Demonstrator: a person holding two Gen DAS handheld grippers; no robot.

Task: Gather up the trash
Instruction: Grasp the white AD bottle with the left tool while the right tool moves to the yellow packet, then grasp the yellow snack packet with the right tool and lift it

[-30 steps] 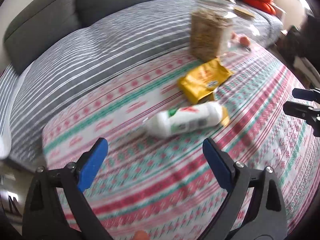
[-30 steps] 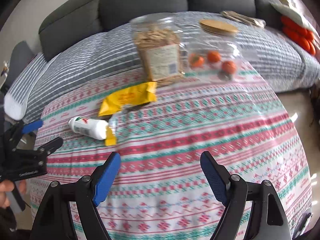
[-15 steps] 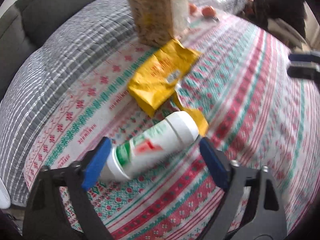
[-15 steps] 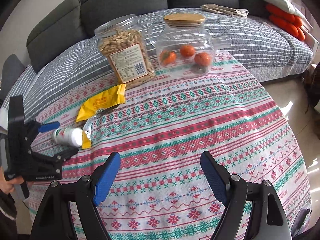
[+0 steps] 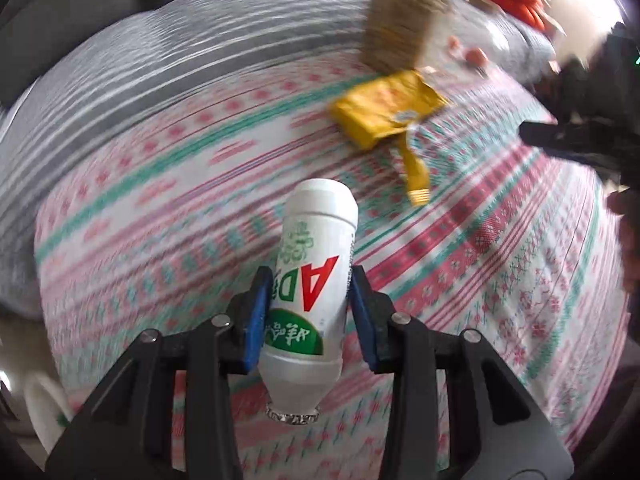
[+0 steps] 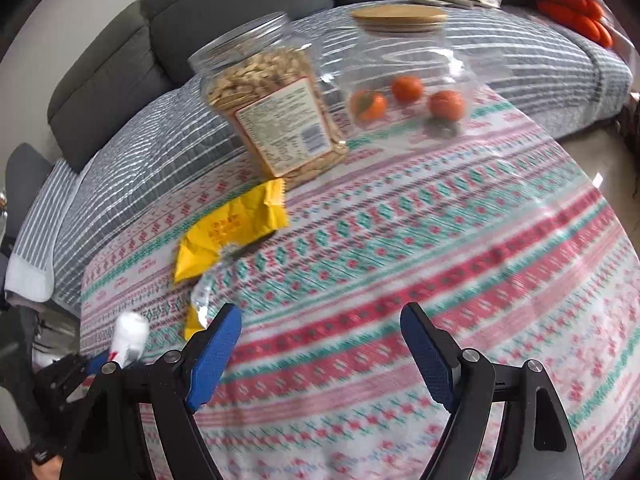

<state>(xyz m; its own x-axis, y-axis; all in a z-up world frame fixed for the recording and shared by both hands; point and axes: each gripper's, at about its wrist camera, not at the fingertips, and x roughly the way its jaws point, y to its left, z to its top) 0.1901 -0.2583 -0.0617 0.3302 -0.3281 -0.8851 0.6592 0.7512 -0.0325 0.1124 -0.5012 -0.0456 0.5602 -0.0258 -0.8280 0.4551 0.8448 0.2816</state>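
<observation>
a: step? first trash item is grabbed. left gripper [image 5: 310,300] has just been closing, now clenched on the white bottle [image 5: 312,276] at its label, base pointing away, neck toward the camera.

b: right gripper [image 6: 320,348]?

a: spread wide, nothing in it, hovering over the surface [image 6: 440,240].

b: next?

a: probably bin the bottle; no bin in view. yellow wrapper [image 6: 232,232] lies beside the nut jar [image 6: 276,112], its torn strip [image 5: 414,172] close by.

Tabletop [image 6: 460,264]: covered by a red-and-green patterned cloth.
Resting on it: yellow wrapper [image 6: 232,232], torn strip [image 5: 414,172], jar of nuts [image 6: 272,116], clear jar of oranges [image 6: 408,76].
</observation>
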